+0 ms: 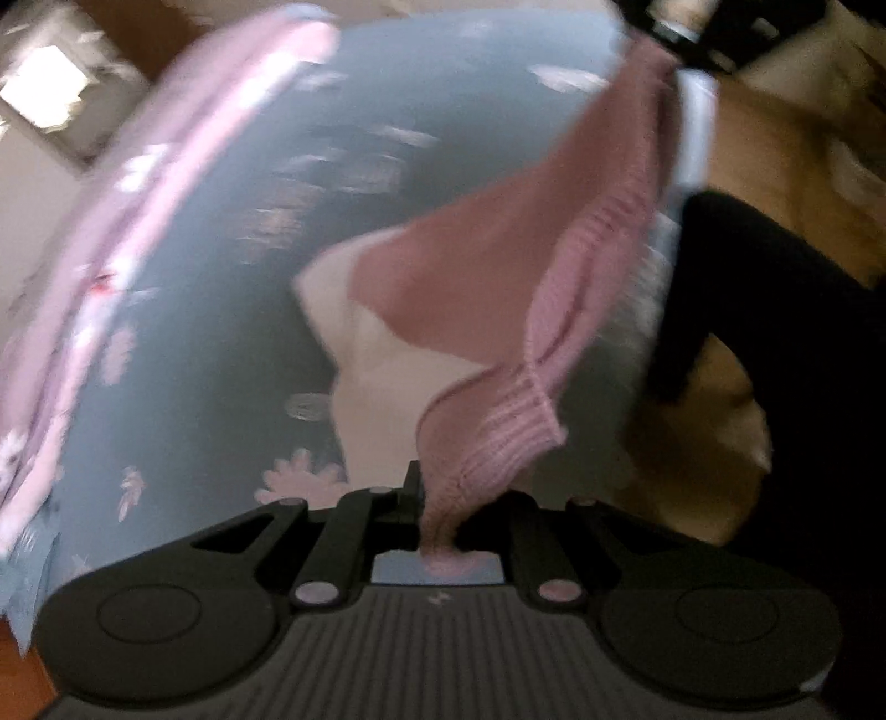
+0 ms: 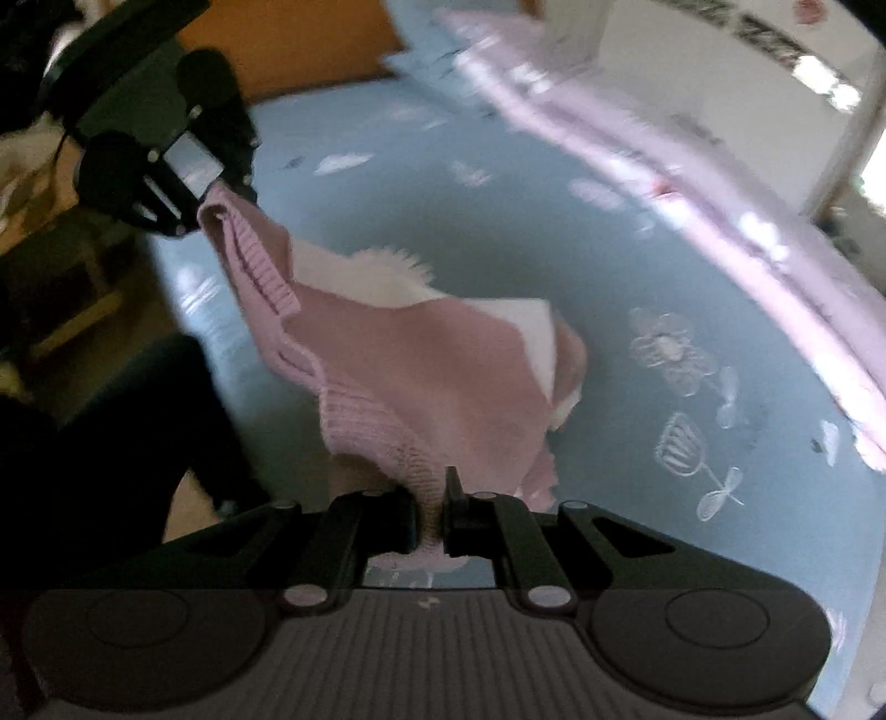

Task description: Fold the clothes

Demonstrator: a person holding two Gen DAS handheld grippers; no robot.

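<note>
A pink knit garment [image 1: 487, 288] with a ribbed hem and white parts hangs stretched between both grippers above a blue flowered bed sheet [image 1: 232, 232]. My left gripper [image 1: 437, 498] is shut on one ribbed corner. The right gripper [image 1: 681, 33] shows at the top right of the left wrist view, gripping the other corner. In the right wrist view my right gripper [image 2: 434, 498] is shut on the garment [image 2: 421, 360], and the left gripper [image 2: 213, 188] holds the far corner at the upper left. Both views are motion-blurred.
A pink band of bedding [image 1: 138, 183] runs along the far side of the bed, seen also in the right wrist view [image 2: 692, 183]. The person's dark-clothed leg [image 1: 775, 310] stands beside the bed over a wooden floor [image 1: 775, 155]. The sheet [image 2: 720, 415] has flower prints.
</note>
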